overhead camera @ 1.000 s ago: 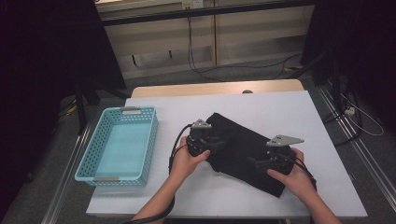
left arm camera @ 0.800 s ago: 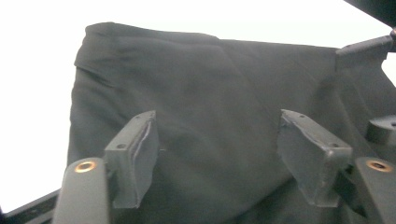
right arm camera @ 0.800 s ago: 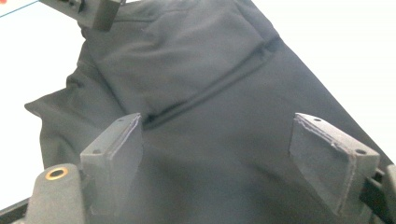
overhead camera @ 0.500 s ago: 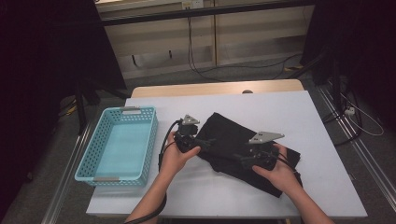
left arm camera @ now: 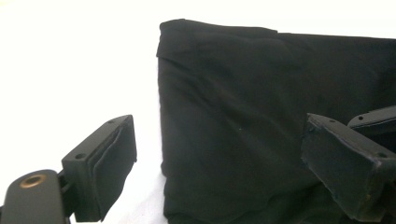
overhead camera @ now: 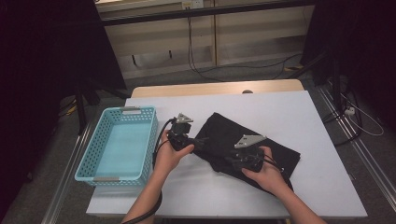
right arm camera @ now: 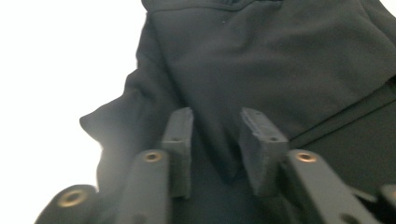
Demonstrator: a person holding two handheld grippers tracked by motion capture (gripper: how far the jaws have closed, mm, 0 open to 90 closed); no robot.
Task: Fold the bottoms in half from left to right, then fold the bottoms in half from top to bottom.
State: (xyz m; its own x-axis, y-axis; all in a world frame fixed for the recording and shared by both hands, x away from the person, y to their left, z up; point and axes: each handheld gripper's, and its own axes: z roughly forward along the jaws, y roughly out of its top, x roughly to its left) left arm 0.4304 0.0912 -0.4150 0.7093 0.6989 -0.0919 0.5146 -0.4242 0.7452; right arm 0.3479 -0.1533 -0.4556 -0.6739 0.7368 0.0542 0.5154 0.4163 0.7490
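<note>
Left tool: its jaws are standing wide apart and have just been opening. Nothing is being pinched between them. In the left gripper view, one pad is sitting over the bare white counter and the other is sitting over the cloth.

Right tool: its jaws are close together and have just been closing. In the right gripper view, a raised fold of the cloth is lying between the two pads. I cannot tell if the pads are pressing on it.

Black cloth: it is lying flat and folded on the counter, right in front of both tools. Its left edge is just ahead of the left tool. Its near edge is under the right tool.

Blue basket: it is sitting on the counter on the outer side of the left tool, near it but not touching.

Counter: it is white and is stretching far beyond both tools.

Hands: the left hand is holding the left tool, and the right hand is holding the right tool.
</note>
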